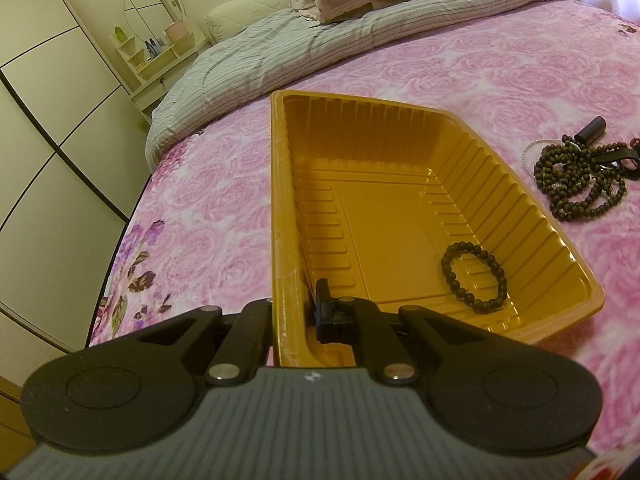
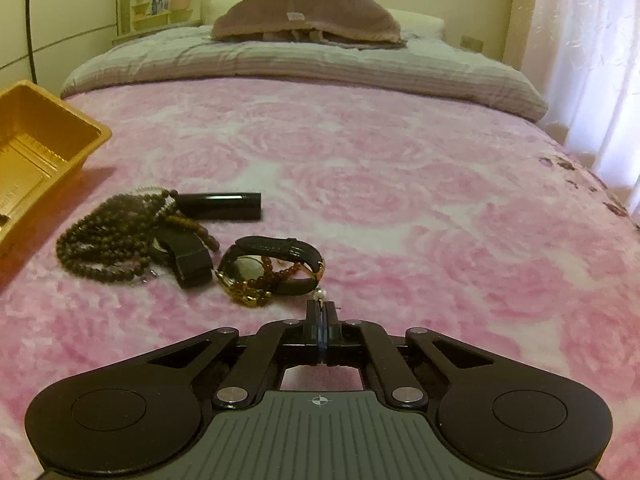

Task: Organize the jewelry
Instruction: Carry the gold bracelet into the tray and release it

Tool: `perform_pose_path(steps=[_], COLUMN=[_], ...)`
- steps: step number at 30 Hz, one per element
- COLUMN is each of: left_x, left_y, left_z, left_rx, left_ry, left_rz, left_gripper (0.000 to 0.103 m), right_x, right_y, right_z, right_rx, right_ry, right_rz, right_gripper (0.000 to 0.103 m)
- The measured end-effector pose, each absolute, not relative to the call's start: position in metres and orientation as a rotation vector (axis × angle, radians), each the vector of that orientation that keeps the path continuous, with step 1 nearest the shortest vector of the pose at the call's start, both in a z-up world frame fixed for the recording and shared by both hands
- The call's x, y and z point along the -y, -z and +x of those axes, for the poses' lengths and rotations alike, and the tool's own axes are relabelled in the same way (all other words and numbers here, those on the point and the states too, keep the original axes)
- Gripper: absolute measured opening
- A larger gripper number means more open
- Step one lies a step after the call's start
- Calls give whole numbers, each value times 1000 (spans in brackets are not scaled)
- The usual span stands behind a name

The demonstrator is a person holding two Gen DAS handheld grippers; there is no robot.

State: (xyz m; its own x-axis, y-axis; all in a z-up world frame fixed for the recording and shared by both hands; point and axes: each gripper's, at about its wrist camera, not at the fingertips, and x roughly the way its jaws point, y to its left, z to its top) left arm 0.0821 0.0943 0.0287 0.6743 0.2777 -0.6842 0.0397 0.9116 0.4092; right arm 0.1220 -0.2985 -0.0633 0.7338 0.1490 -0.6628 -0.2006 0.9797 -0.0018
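Observation:
An orange plastic tray lies on the pink rose bedspread, with a dark bead bracelet inside it. My left gripper is shut on the tray's near left rim. To the tray's right lies a pile of dark bead strands with a black tube. In the right wrist view the bead pile, the black tube, a black watch and a gold watch with a black strap lie ahead. My right gripper is shut on a small pearl piece.
The tray's corner shows at the left in the right wrist view. Folded striped quilt and pillows lie at the bed's far end. A wardrobe stands left of the bed, a curtain to the right.

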Motion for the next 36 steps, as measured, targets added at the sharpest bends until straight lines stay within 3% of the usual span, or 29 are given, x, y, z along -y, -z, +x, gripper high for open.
perform_pose_path(steps=[8,18,29,36], left_x=[-95,-94,-93,-92], left_y=[-29,-28,-27,-26], left_z=[82,82,83,83], left_rx=[-825,-826,-825,-825], left_ry=[-138,-138,-135,-134], left_rz=[414,413,414,411], left_gripper=[4,4,4,4], right_x=[266,155,91,105], right_y=[38,-1,14,17], right_z=[100,93,97,94], right_rx=[-679,-632,-687,-689], right_ry=[-322,-688,-831,-794], right_rz=[-46,5,-67,-28], right_gripper=[0,0,0,1])
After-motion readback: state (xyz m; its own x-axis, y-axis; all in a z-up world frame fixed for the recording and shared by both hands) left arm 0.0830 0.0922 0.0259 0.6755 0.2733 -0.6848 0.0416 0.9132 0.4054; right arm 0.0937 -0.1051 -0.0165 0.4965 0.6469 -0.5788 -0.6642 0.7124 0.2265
